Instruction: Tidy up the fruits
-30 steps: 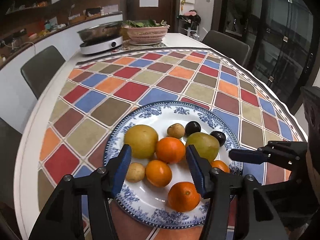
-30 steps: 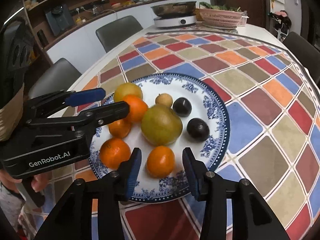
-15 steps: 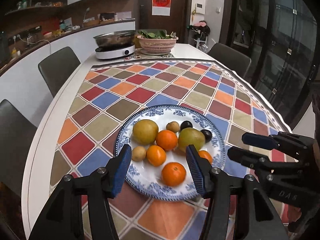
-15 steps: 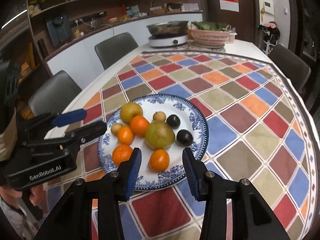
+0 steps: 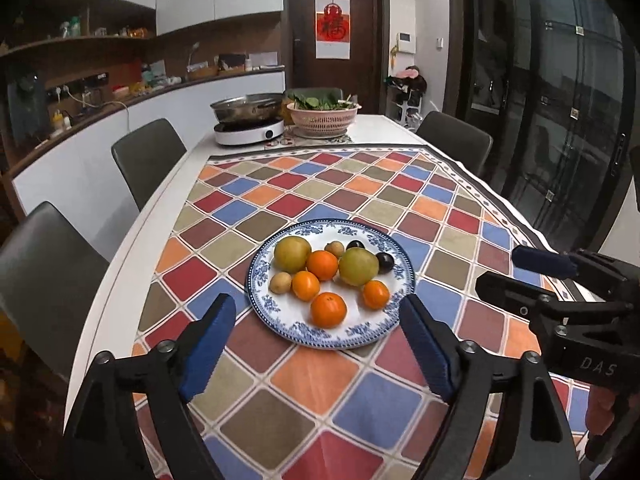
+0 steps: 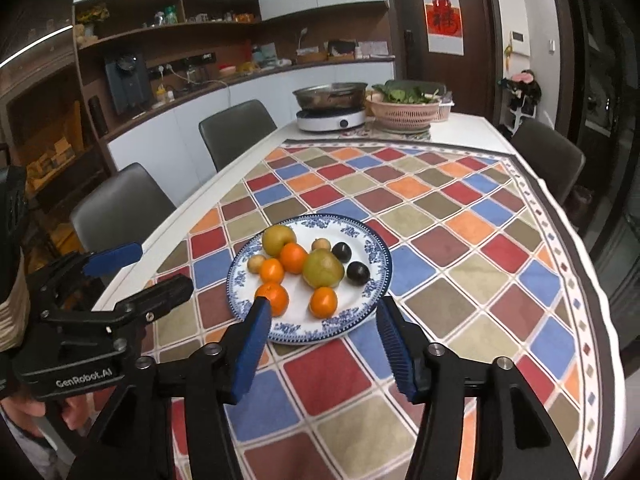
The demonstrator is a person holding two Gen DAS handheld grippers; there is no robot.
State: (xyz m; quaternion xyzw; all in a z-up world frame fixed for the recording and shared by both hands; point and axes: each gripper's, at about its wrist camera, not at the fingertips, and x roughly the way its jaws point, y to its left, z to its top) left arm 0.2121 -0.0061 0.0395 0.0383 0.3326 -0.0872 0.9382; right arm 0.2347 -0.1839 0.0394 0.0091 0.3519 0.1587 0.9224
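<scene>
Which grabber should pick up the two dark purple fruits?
Probably the right gripper. The dark fruits lie on the right side of the plate, nearer it. The left gripper is open too, but sits by the plate's other side.

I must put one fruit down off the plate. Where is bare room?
Bare cloth lies between the plate and the induction cooker, and on the plate's right. The plate's middle is crowded; its near rim is free, beside the nearest orange.
</scene>
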